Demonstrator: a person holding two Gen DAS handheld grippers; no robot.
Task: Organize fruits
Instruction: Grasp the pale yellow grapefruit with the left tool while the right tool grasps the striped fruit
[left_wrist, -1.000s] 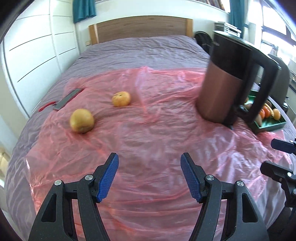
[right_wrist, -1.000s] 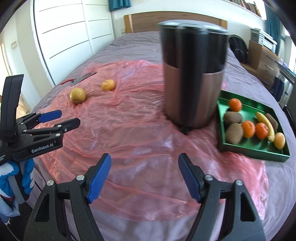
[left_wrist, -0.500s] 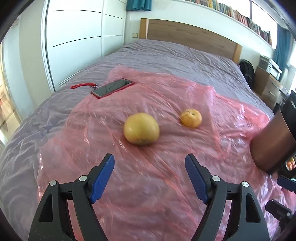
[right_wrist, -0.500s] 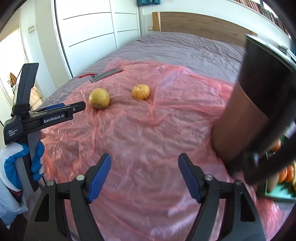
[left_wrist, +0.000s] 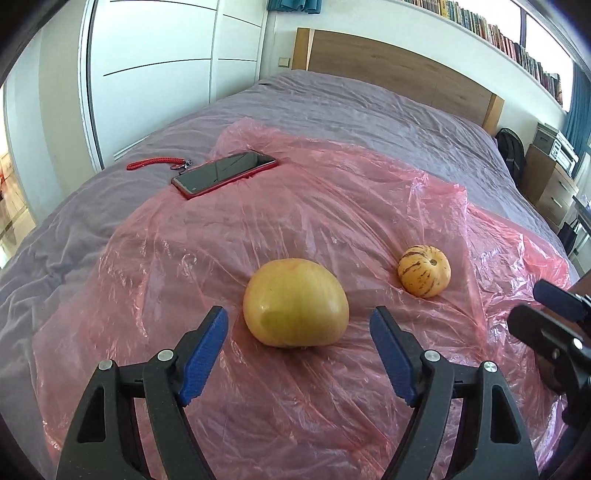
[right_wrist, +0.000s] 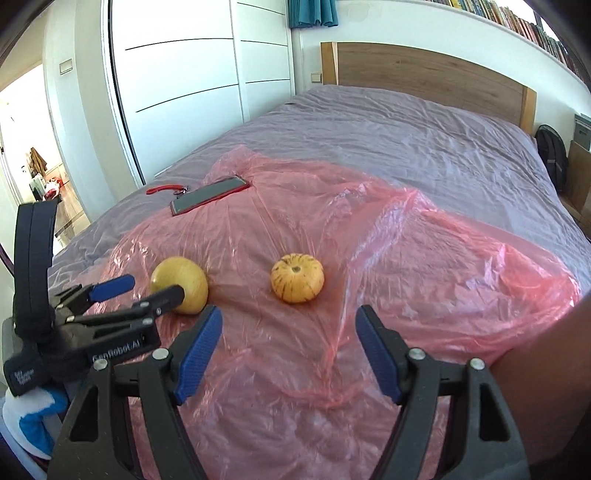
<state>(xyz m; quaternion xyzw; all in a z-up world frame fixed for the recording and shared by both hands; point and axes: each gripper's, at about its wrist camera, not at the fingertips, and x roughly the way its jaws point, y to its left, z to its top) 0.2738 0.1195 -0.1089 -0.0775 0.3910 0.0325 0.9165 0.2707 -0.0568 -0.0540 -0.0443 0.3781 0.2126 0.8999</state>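
A large yellow round fruit (left_wrist: 295, 302) lies on the pink plastic sheet (left_wrist: 258, 221) covering the bed. My left gripper (left_wrist: 299, 336) is open, its blue pads on either side of the fruit's near end without touching it. A smaller yellow fruit with dark stripes (left_wrist: 424, 271) lies to the right of it. In the right wrist view my right gripper (right_wrist: 288, 330) is open and empty, just short of the striped fruit (right_wrist: 297, 278). The left gripper (right_wrist: 142, 291) shows there from the side around the large fruit (right_wrist: 184, 278).
A red-cased phone (left_wrist: 225, 173) with a red lanyard (left_wrist: 155, 164) lies at the sheet's far left edge. A brown kettle body (right_wrist: 546, 369) fills the right wrist view's right edge. Bed edge and white wardrobe (left_wrist: 166, 74) lie to the left; headboard (left_wrist: 399, 70) is beyond.
Both grippers swept left across the bed, away from the kettle and green tray, and closed in on the two fruits. The left gripper's jaws widened and now flank the large fruit.
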